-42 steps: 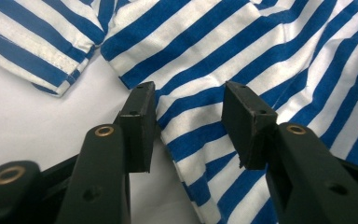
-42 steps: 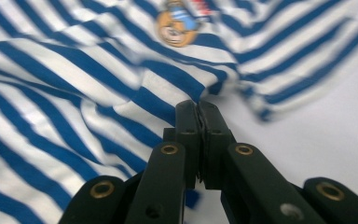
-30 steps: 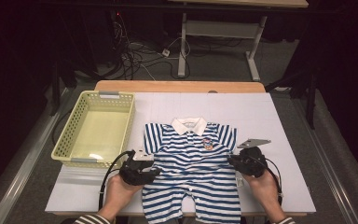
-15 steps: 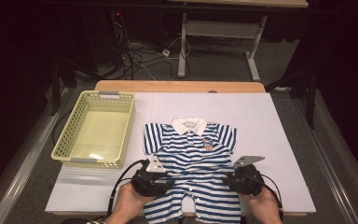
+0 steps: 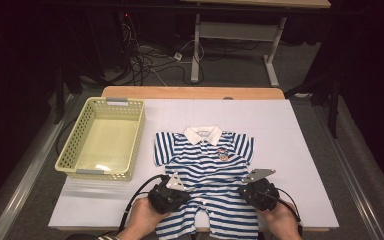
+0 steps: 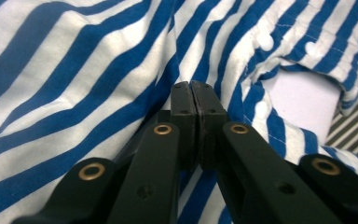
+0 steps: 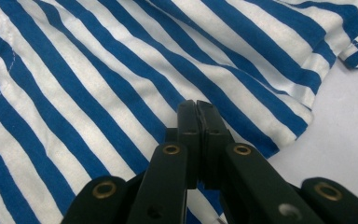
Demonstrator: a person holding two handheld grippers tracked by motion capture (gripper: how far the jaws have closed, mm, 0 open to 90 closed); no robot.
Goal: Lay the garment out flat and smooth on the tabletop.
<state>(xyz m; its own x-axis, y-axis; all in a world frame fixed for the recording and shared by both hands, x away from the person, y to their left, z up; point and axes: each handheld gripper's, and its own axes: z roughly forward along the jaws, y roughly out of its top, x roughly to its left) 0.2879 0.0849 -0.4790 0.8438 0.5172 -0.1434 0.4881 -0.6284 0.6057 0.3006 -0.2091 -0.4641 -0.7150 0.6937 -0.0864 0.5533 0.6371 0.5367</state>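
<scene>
Lying flat on the white table (image 5: 290, 130), the striped romper (image 5: 207, 170) has its long axis from 12 to 6 o'clock, with the collar at 12 and the legs reaching the near table edge. Bare table is open at 12 and at 3 o'clock. The yellow basket (image 5: 130, 145) stands near at 10 o'clock. The left gripper (image 6: 189, 93) and the right gripper (image 7: 197, 109) have just been closing; their jaws now meet on the lower cloth, perhaps pinching a fold.
</scene>
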